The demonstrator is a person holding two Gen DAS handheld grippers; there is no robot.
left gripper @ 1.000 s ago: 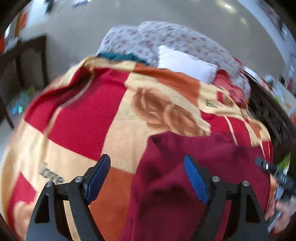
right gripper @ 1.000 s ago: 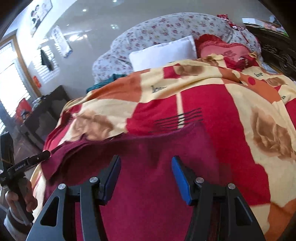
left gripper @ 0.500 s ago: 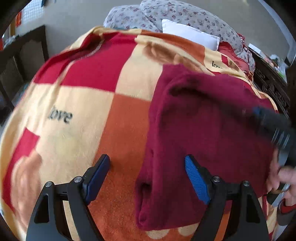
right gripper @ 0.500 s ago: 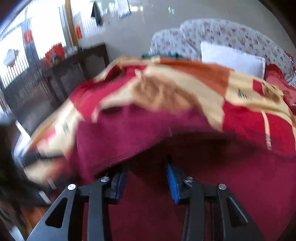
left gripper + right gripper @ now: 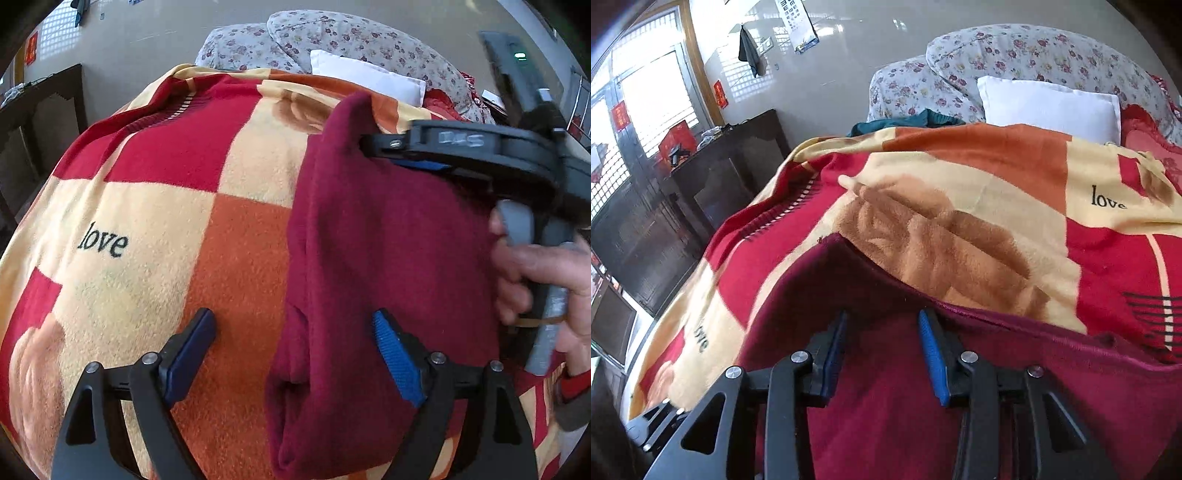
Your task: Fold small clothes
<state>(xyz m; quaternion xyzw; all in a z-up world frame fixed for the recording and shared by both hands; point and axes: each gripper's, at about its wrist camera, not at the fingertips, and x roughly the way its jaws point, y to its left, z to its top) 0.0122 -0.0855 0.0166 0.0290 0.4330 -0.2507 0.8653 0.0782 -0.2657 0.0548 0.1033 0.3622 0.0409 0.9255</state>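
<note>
A dark maroon garment point(image 5: 376, 258) lies on a checked red, orange and cream blanket point(image 5: 155, 206) on a bed. My left gripper point(image 5: 295, 350) is open and hovers low over the garment's left edge, one finger over the blanket, one over the cloth. My right gripper point(image 5: 882, 347) has narrowed jaws around a raised fold of the maroon garment point(image 5: 886, 387). In the left wrist view the right gripper point(image 5: 373, 144) holds the garment's far corner, lifted off the blanket.
A white pillow point(image 5: 1049, 107) and a flowered quilt point(image 5: 1015, 55) lie at the head of the bed. A dark wooden cabinet point(image 5: 720, 173) stands to the left of the bed. A teal cloth point(image 5: 908, 122) lies near the quilt.
The right gripper has closed on the garment's far edge and lifted it, carrying it toward the left. The left gripper has stayed open and dropped closer to the blanket.
</note>
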